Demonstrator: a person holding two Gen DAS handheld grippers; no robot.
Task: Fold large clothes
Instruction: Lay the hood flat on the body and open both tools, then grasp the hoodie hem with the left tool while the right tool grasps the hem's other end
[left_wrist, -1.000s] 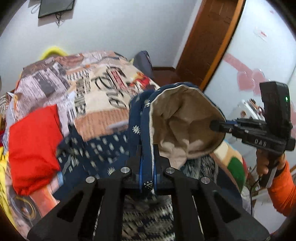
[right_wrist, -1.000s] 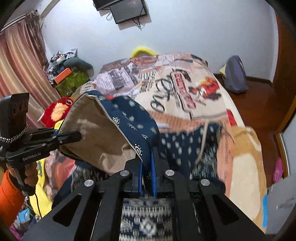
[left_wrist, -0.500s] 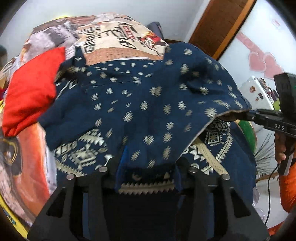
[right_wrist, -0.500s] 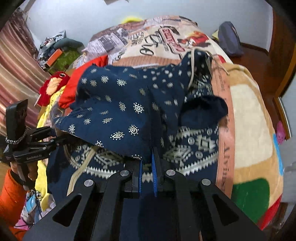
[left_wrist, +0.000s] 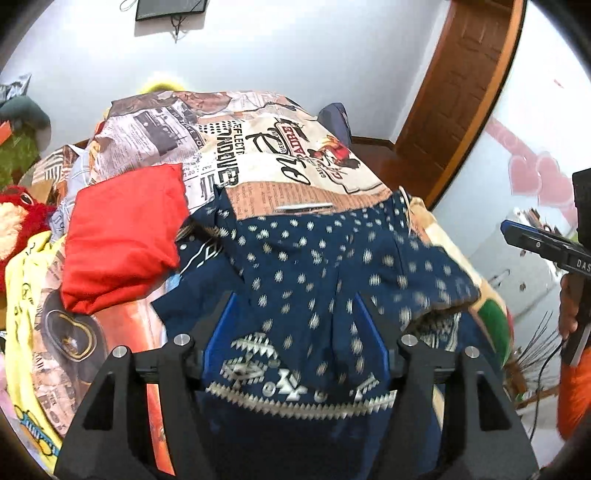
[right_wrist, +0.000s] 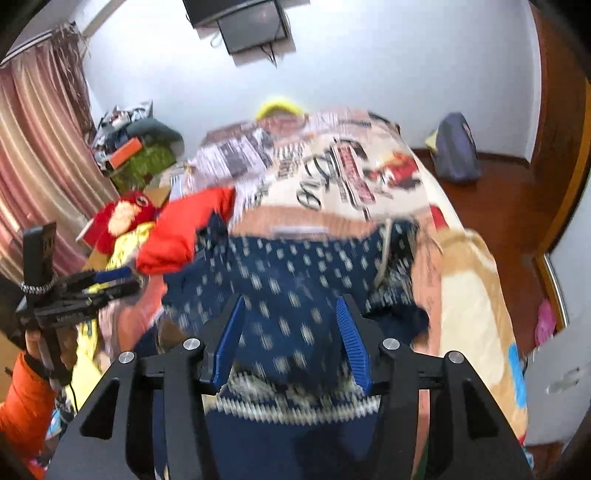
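Fold just laid; both tools' jaws have just been opening. Left tool and right tool spread, navy garment released on bed. Withdraw straight back, avoid snagging cloth.

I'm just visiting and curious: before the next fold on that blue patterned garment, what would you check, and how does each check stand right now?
1. Left gripper let go: ok; its jaws have just been opening, cloth lies between them unpinched.
2. Right gripper let go: ok; jaws have just been opening too.
3. Navy garment folded over on the bed: ok.
4. Fold lying flat and even: cannot tell, picture blurred.
5. Red garment clear of the navy one: not ok, its edge touches it.
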